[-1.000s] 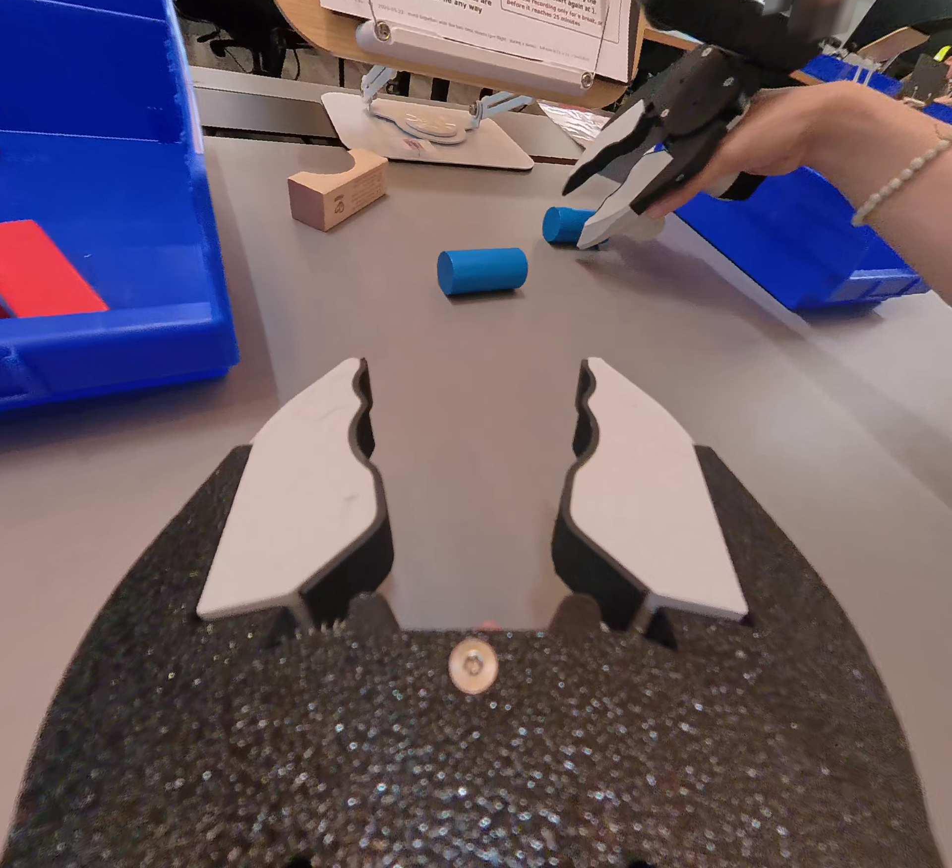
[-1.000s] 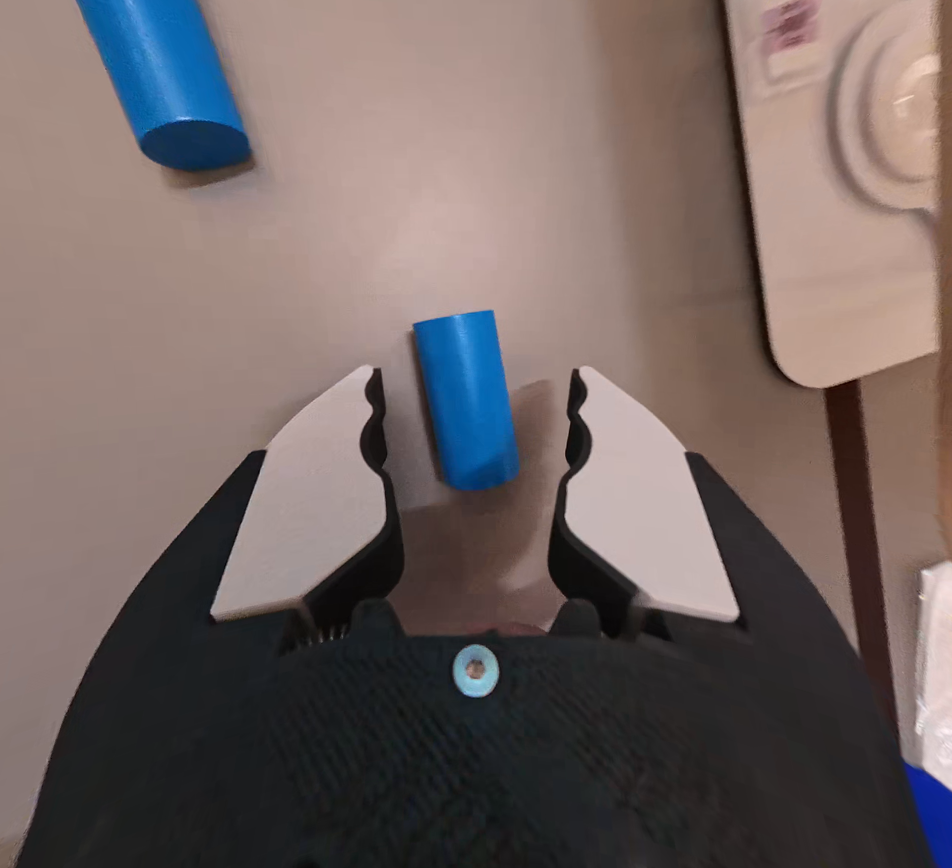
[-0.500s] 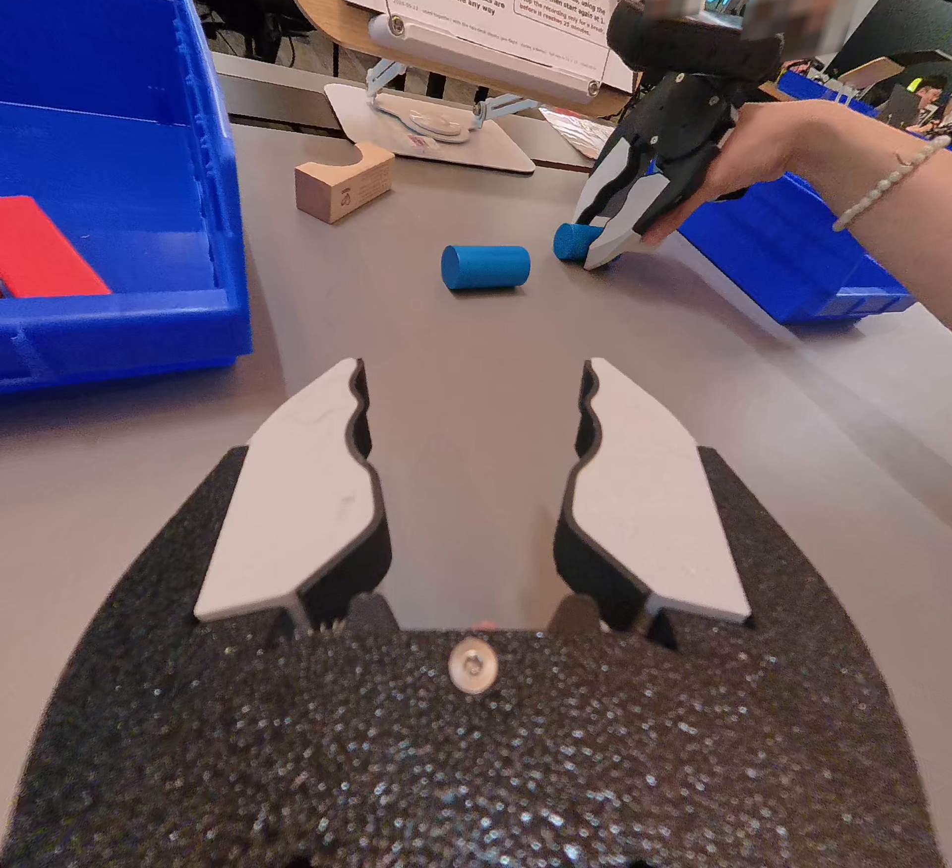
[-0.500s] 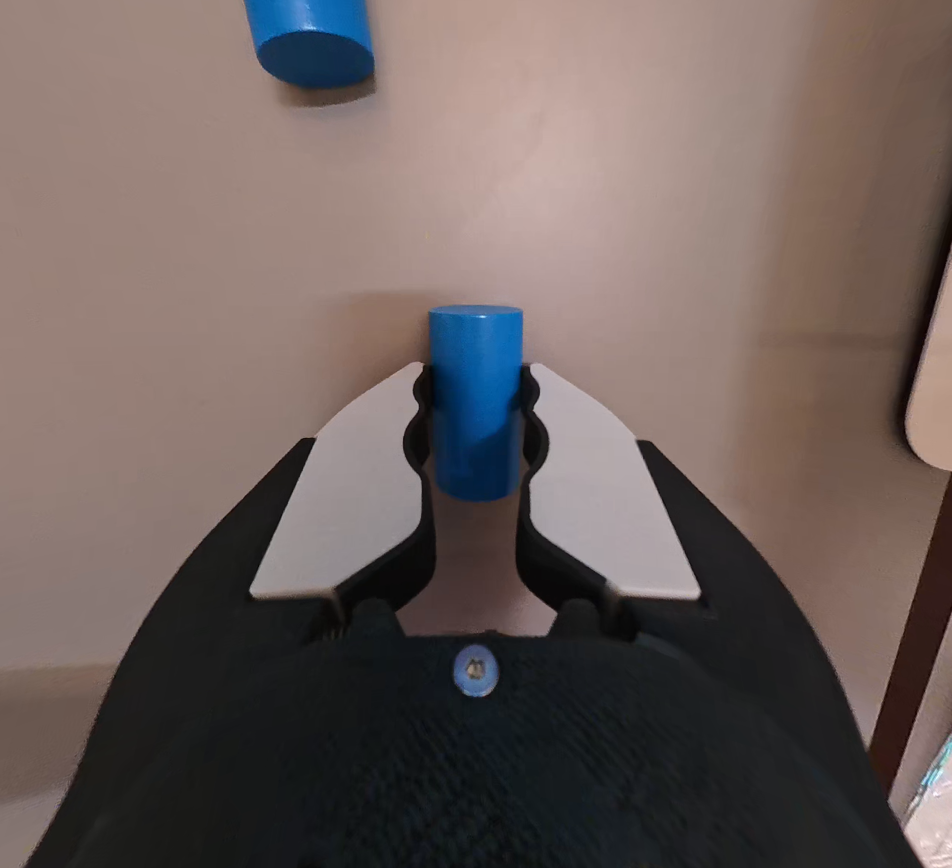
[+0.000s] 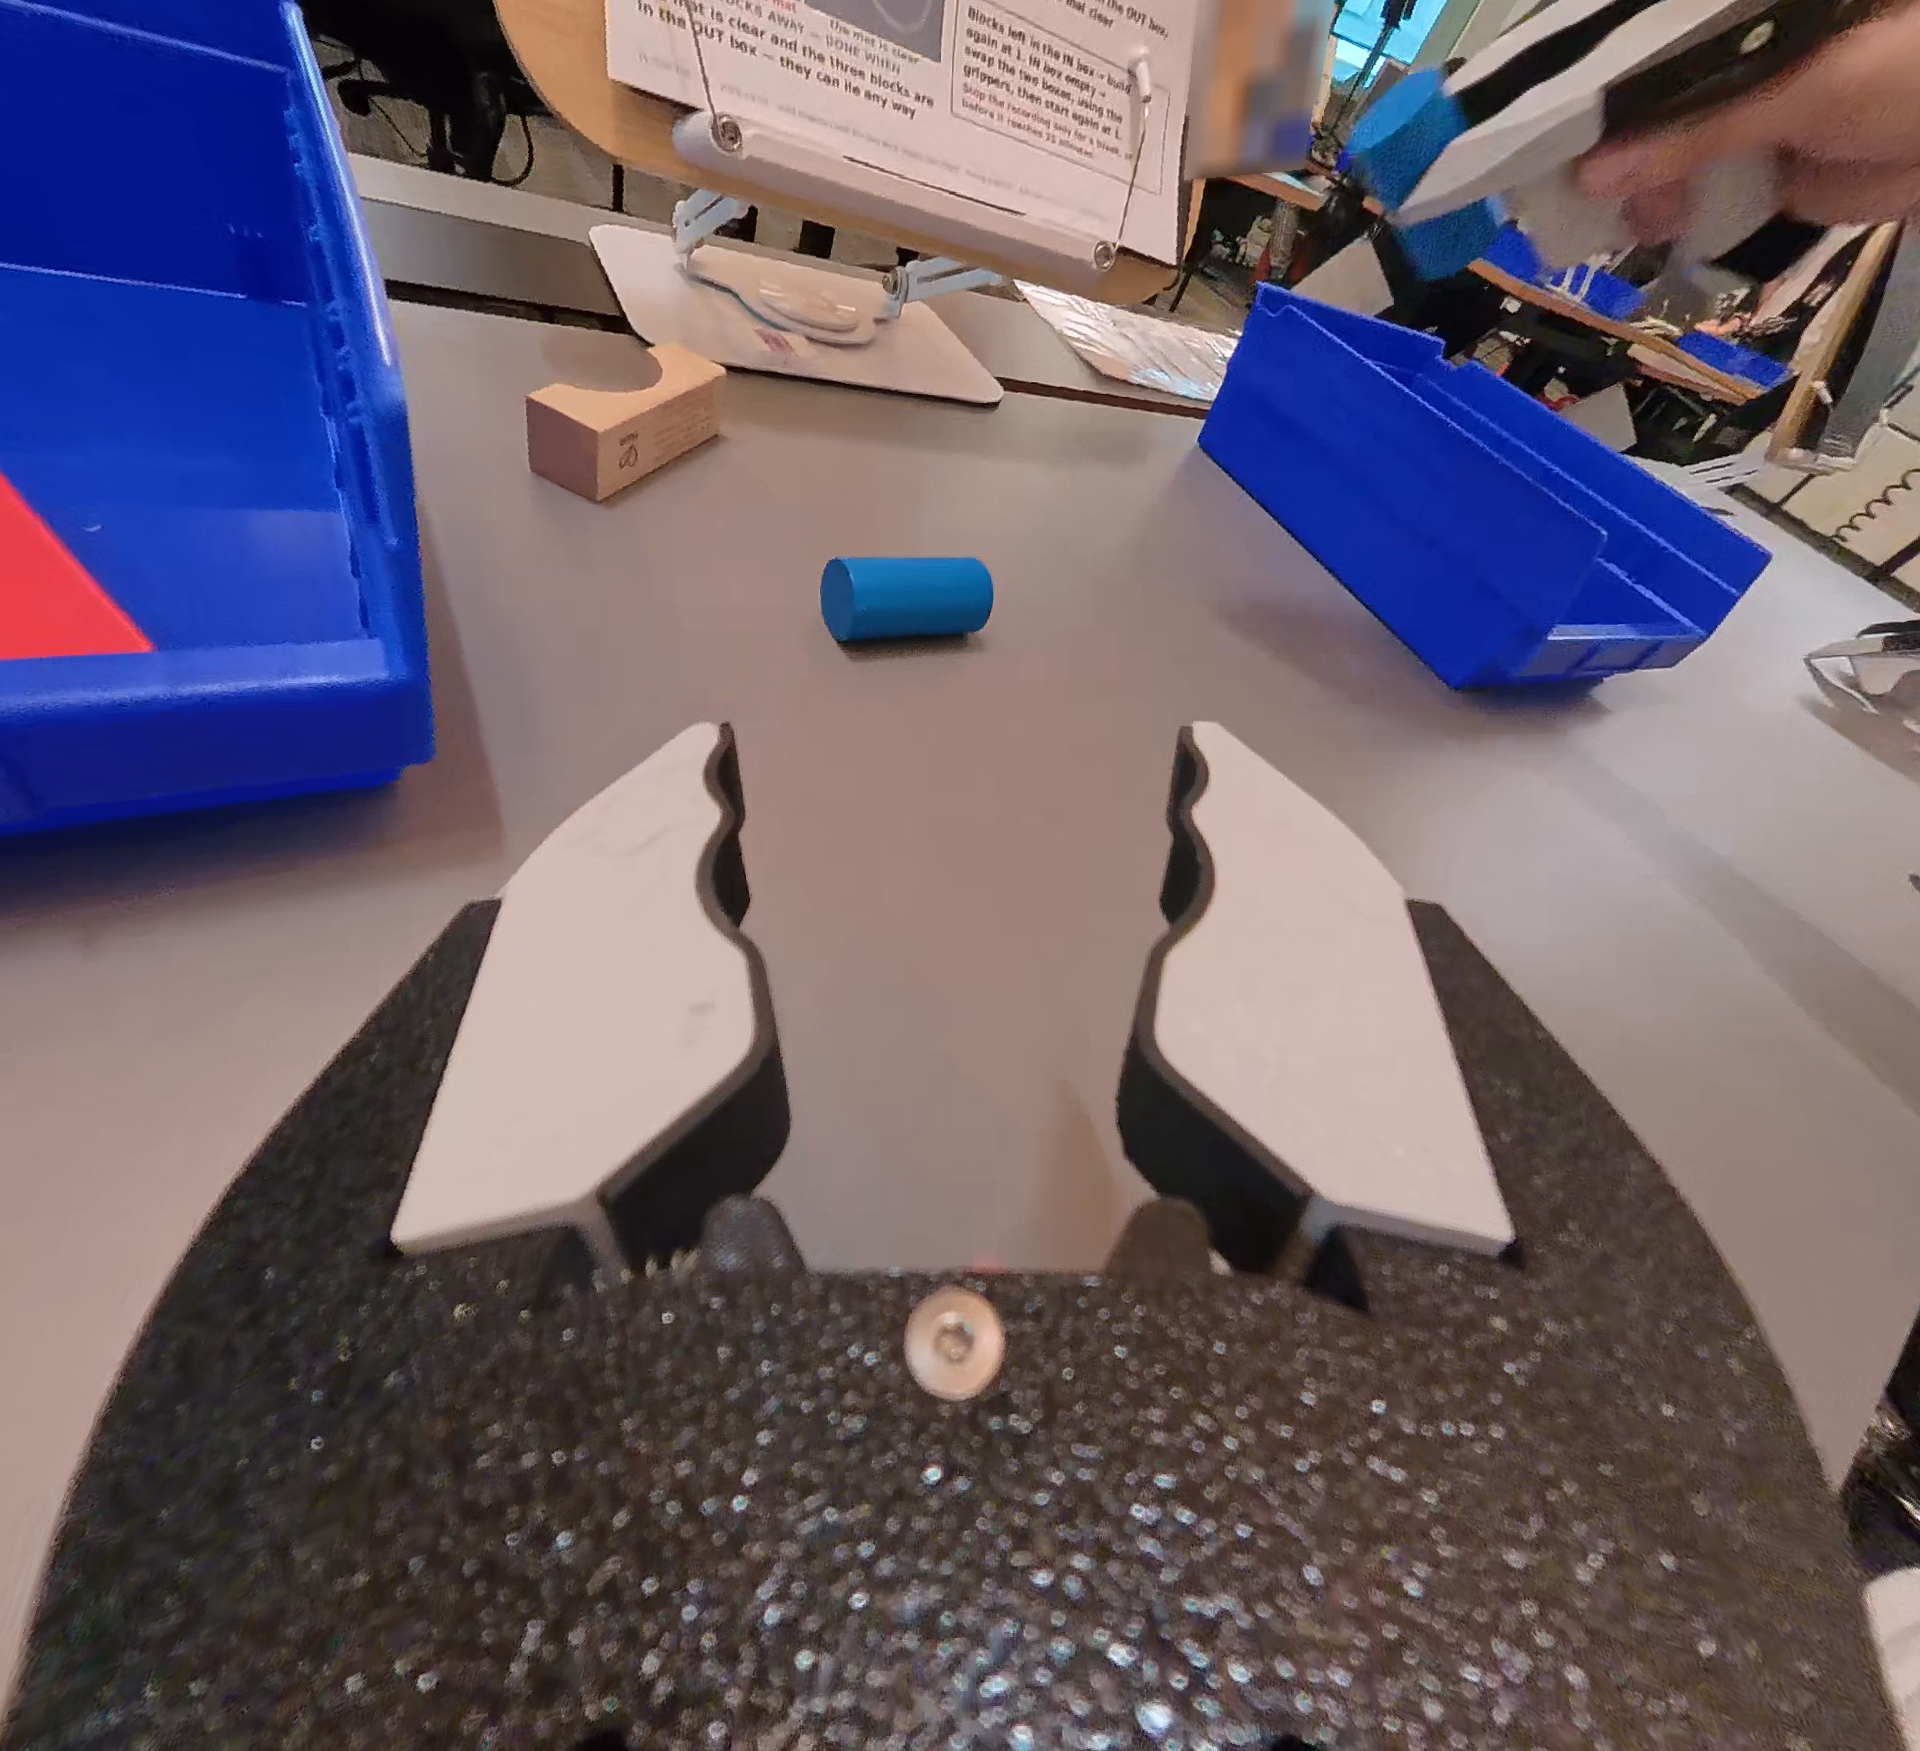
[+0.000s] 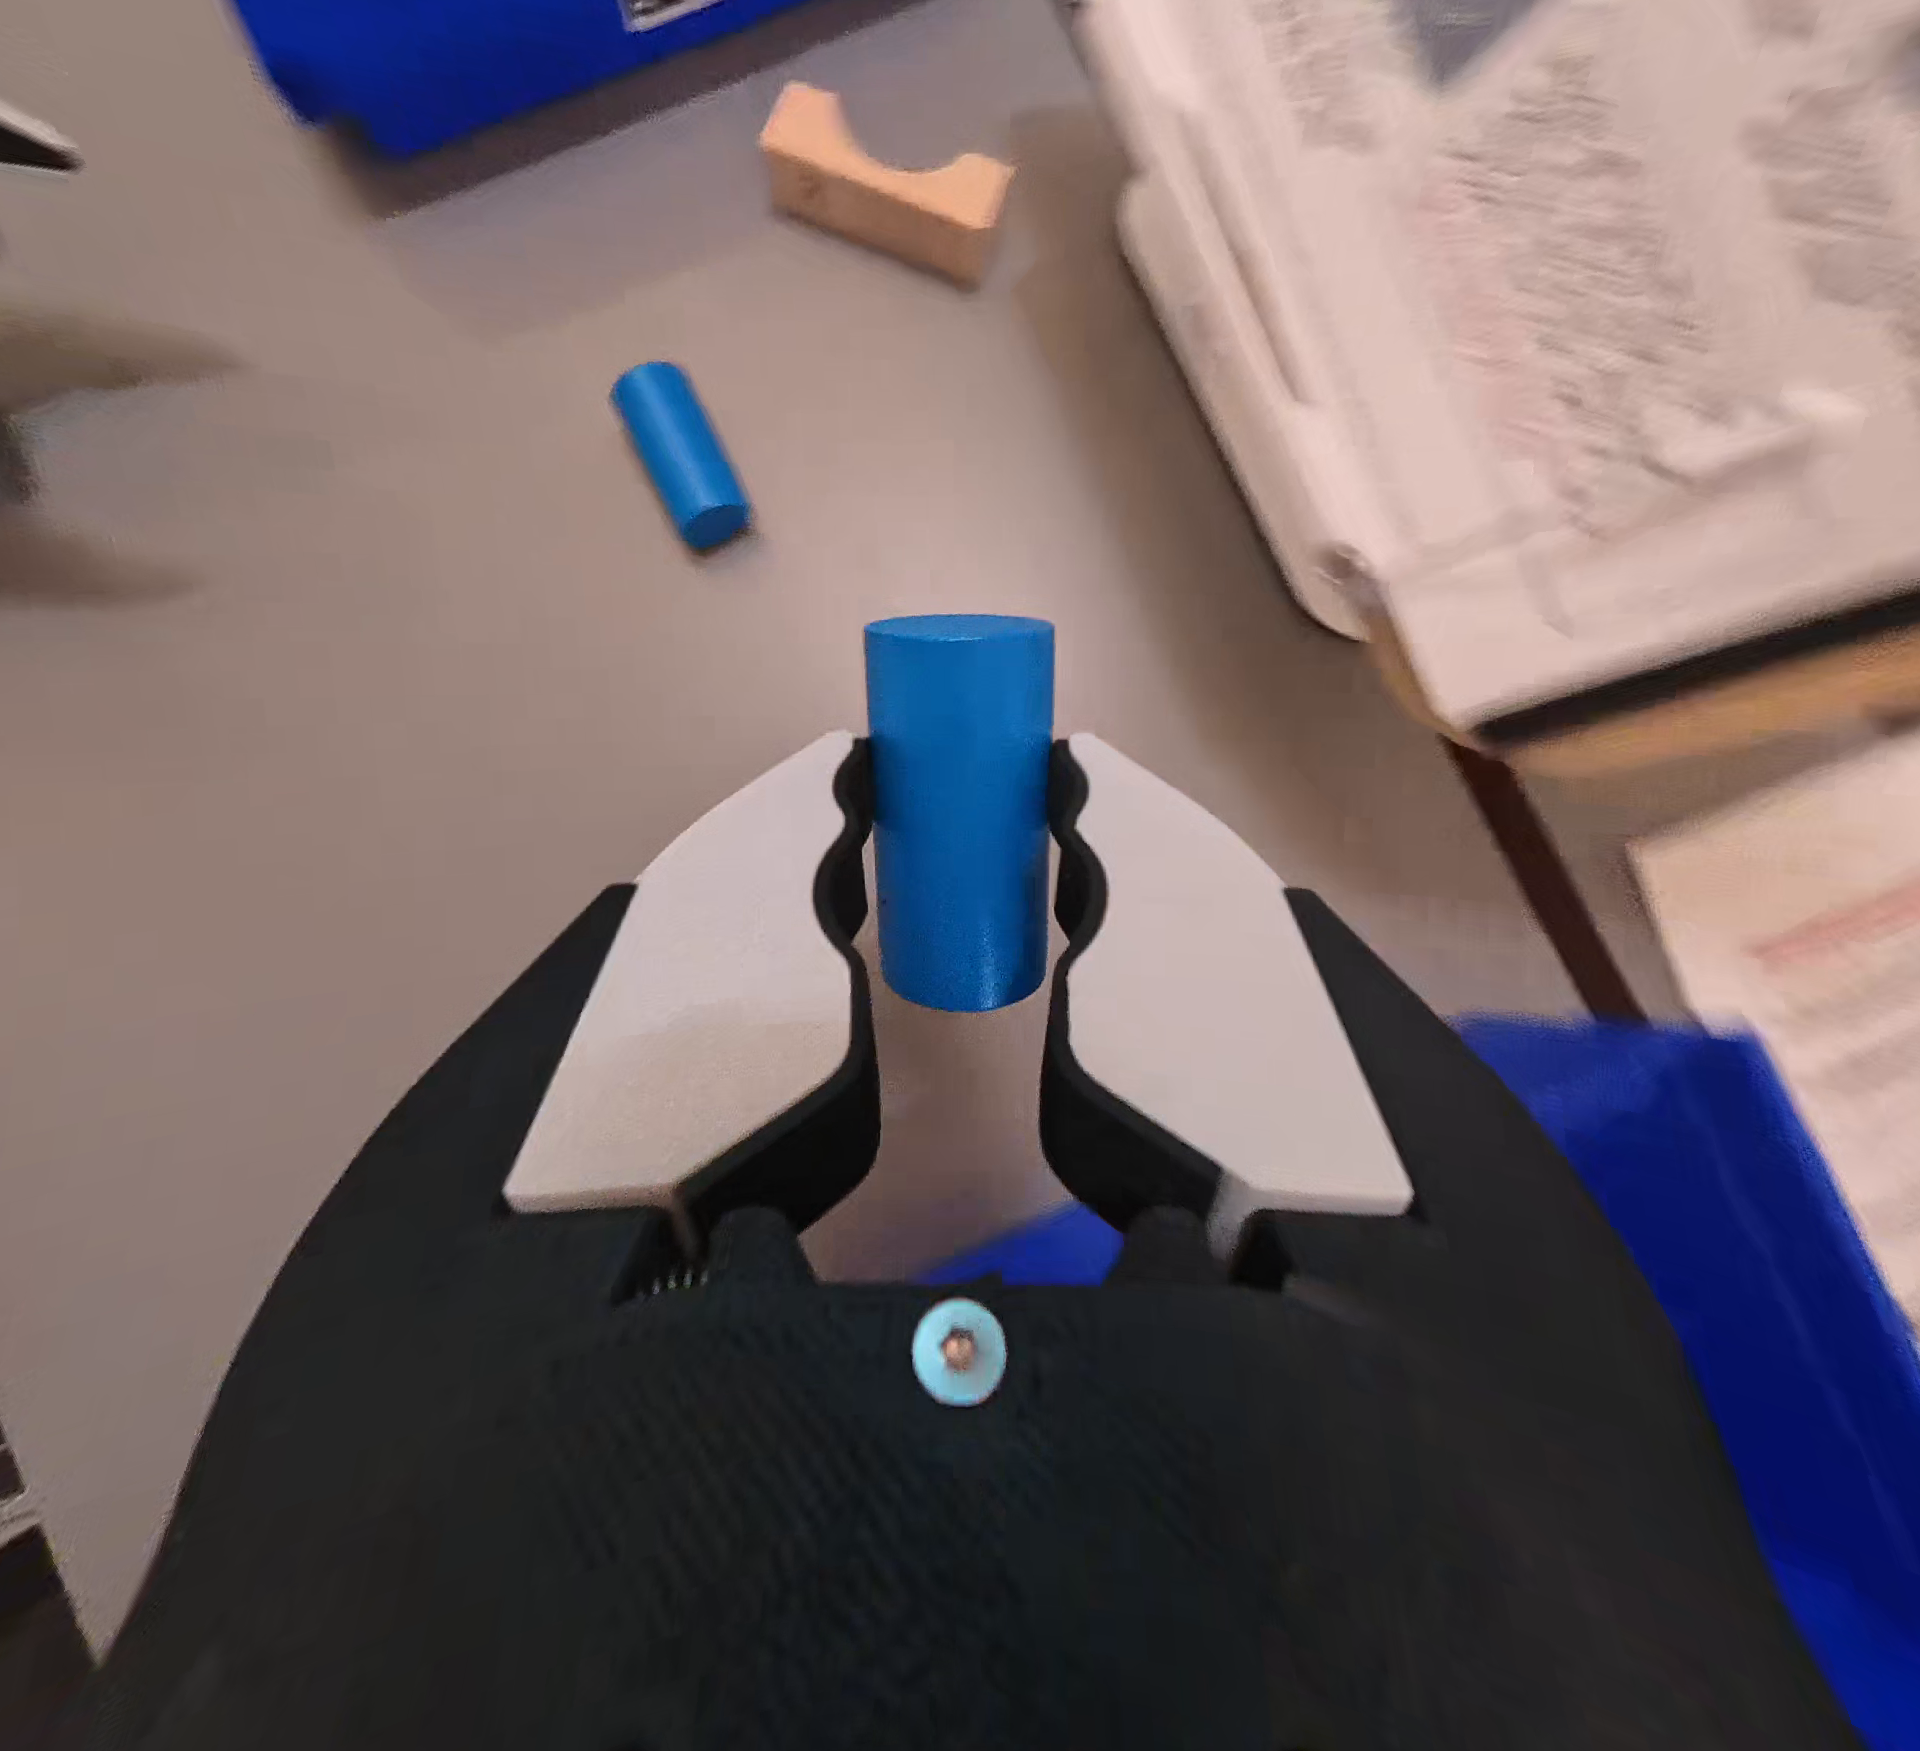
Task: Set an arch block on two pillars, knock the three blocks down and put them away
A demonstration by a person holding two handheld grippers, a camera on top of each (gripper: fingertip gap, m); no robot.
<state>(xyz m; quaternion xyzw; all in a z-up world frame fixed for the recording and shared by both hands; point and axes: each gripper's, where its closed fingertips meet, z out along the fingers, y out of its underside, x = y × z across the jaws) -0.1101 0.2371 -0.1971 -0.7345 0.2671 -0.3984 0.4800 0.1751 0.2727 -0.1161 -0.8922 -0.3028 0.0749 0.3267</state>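
Observation:
My right gripper (image 6: 958, 756) is shut on a blue cylinder (image 6: 958, 808) and holds it high above the grey table; in the left wrist view it shows at the top right (image 5: 1439, 163) with the cylinder (image 5: 1403, 127) between its fingers. A second blue cylinder (image 5: 906, 598) lies on its side on the table, also in the right wrist view (image 6: 681, 454). My left gripper (image 5: 956, 745) is open and empty, low over the table, with that cylinder ahead of it. A wooden block with a half-round notch (image 5: 623, 418) lies farther back, also in the right wrist view (image 6: 888, 184).
A large blue bin (image 5: 208, 725) stands at the left with a red block (image 5: 52, 589) in it. A smaller blue bin (image 5: 1455, 496) stands at the right. A board with a printed sheet (image 5: 894, 18) on a white stand base (image 5: 831, 330) is at the back. My hands' fingertips stand some 30 centimetres from each other.
My right gripper closed on the blue cylinder that lay between its fingers and lifted it up and to the right, off the table. My left gripper stayed open and barely moved.

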